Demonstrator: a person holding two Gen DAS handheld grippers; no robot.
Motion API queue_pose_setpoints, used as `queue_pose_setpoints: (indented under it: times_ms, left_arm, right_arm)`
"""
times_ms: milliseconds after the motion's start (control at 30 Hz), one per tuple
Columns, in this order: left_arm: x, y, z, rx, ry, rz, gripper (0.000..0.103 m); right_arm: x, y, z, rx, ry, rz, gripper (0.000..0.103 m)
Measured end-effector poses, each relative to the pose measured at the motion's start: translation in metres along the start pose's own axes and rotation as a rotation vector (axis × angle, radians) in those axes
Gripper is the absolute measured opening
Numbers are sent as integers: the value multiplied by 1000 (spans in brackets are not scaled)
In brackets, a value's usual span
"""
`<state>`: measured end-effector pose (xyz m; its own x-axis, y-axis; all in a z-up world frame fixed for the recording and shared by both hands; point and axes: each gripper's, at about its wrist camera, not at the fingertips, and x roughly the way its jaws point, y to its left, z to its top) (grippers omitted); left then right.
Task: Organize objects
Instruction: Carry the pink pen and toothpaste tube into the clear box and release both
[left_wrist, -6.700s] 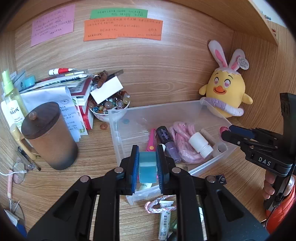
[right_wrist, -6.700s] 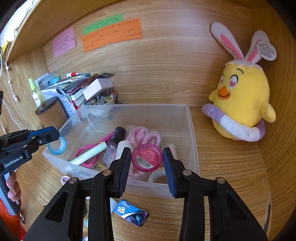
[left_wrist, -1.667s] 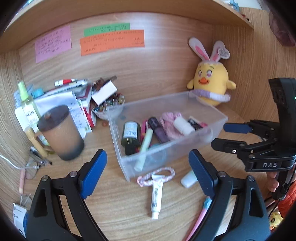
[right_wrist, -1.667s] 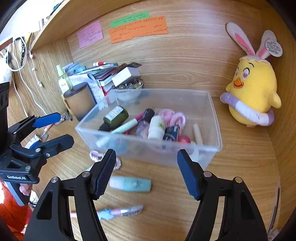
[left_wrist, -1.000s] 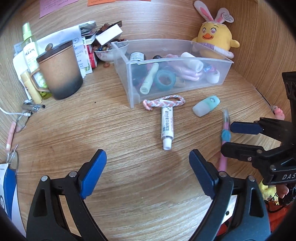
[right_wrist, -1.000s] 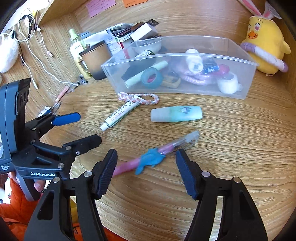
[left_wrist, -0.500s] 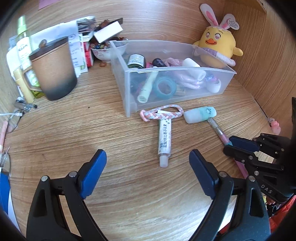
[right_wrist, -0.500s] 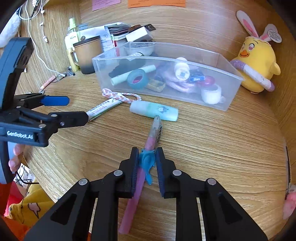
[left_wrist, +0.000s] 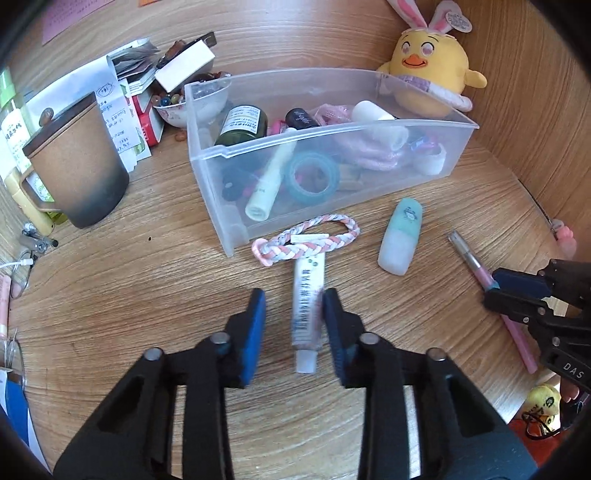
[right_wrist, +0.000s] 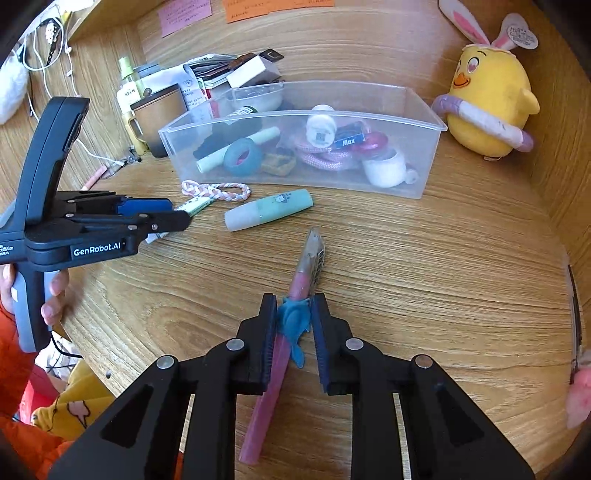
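Pen (right_wrist: 291, 314), pink with a blue dolphin charm, pinched between the right gripper (right_wrist: 293, 314) fingers (right_wrist: 267, 317) near the front edge of the table (right_wrist: 424, 266), tip pointing toward the bin (right_wrist: 424, 122). Left gripper (left_wrist: 293, 314) fingers (left_wrist: 255, 325) partly apart, straddling a white tube (left_wrist: 306, 306) lying flat on the table, right finger close against the tube, left finger with a gap; no firm hold visible. Tube's far end tucked under a braided pink-and-white band (left_wrist: 306, 240), itself just in front of the bin's near wall. Mint-and-white case (left_wrist: 400, 236) flat on the table between band and pen, near the bin but apart from it. Clear bin toward the back of the table, holding a teal tape roll (left_wrist: 314, 177), a dark bottle (left_wrist: 242, 125), pink cord and other small items. Brown mug (left_wrist: 79, 162) with lid left of the bin; yellow plush chick (left_wrist: 428, 70) at the back right corner, behind the bin.
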<state>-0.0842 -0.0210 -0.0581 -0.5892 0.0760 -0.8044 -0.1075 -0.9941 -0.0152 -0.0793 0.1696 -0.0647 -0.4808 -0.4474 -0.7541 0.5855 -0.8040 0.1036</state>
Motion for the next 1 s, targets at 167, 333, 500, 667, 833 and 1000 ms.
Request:
queue_pose_setpoints:
  times_ms: [167, 333, 500, 667, 833, 1000]
  left_arm:
    - [-5, -10, -7, 42, -12, -14, 15]
    - [-13, -15, -16, 43, -10, -39, 15]
    - [-25, -16, -19, 18, -39, -53, 15]
    - [-44, -15, -10, -12, -110, -59, 15]
    - [-55, -8, 4, -52, -178, -64, 15]
    - [-62, 0, 19, -79, -227, -63, 15]
  right_arm:
    - [-1, 2, -4, -17, -10, -22, 18]
    - [-3, -2, -7, -5, -25, -12, 18]
    - [-4, -3, -6, 24, -32, -12, 17]
    - [-12, -10, 3, 64, -68, 17, 16]
    - [-29, -17, 20, 81, -149, 32, 16]
    - [-42, -24, 43, 77, -221, 20, 16]
